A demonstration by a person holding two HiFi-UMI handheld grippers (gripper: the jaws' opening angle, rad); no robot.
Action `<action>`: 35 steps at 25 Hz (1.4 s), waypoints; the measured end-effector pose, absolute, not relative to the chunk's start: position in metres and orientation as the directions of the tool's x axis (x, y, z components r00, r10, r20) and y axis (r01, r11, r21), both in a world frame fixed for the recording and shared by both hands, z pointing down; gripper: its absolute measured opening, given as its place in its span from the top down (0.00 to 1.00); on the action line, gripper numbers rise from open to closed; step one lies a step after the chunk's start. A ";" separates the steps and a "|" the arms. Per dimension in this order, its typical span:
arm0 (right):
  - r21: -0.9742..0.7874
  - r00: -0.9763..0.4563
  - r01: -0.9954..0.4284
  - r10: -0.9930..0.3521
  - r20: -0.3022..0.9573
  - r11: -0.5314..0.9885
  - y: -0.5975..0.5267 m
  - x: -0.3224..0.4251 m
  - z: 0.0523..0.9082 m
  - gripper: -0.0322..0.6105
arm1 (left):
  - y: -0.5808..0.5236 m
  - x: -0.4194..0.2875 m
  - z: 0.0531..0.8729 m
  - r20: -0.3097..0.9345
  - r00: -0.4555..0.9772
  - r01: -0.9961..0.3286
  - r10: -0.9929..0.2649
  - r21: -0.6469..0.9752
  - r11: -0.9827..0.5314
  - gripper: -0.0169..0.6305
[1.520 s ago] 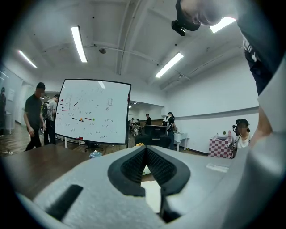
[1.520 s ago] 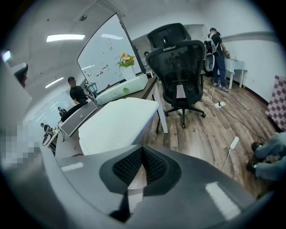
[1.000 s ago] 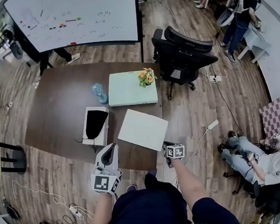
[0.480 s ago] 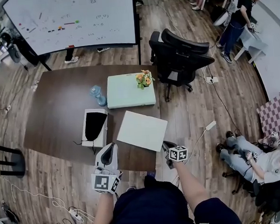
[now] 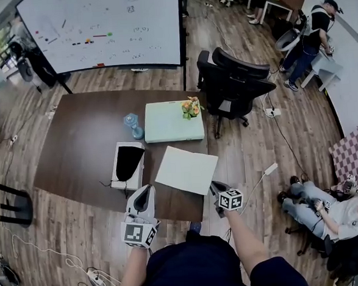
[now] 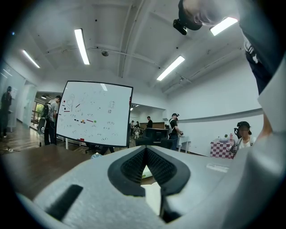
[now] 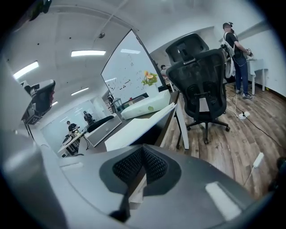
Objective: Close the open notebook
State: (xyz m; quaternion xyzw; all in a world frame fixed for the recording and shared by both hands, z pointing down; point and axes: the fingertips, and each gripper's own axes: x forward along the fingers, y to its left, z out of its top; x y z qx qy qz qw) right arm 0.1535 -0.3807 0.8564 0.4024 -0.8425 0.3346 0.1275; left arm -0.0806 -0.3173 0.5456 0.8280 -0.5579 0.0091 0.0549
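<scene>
the dark table [image 5: 75, 146] carries the white notebook [image 5: 186, 169] flat at its near right edge. it looks light and thin, likely floppy, so lift the cover by its near corner. the right gripper [image 5: 216, 187] sits just beside that corner and the left gripper [image 5: 143, 195] is near, both pressed together and empty.

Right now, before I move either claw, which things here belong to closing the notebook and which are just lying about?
For the job: white notebook, left claw, right claw, both shut.

Just lying about: pale green box, flowers, blue bottle, white case with a black inside, office chair, whiteboard.
</scene>
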 end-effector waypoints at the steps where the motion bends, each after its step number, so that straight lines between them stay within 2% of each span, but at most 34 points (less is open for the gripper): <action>1: -0.455 -0.644 -0.763 -0.597 0.478 0.459 -0.382 0.151 0.851 0.94 | -0.316 -0.082 0.544 0.074 0.377 -0.925 -0.923 0.081 -0.371 1.00; 11: -0.377 -0.664 -0.748 -0.615 0.424 0.547 -0.390 0.118 0.808 0.94 | -0.300 -0.094 0.531 0.059 0.358 -0.933 -0.932 0.072 -0.353 1.00; 21: -0.374 -0.677 -0.736 -0.625 0.389 0.564 -0.401 0.079 0.786 0.94 | -0.287 -0.111 0.526 0.050 0.326 -0.944 -0.944 0.077 -0.322 1.00; 35: -0.335 -0.731 -0.677 -0.545 0.410 0.656 -0.407 0.009 0.781 0.94 | -0.265 -0.148 0.522 0.038 0.239 -0.968 -0.970 0.088 -0.235 1.00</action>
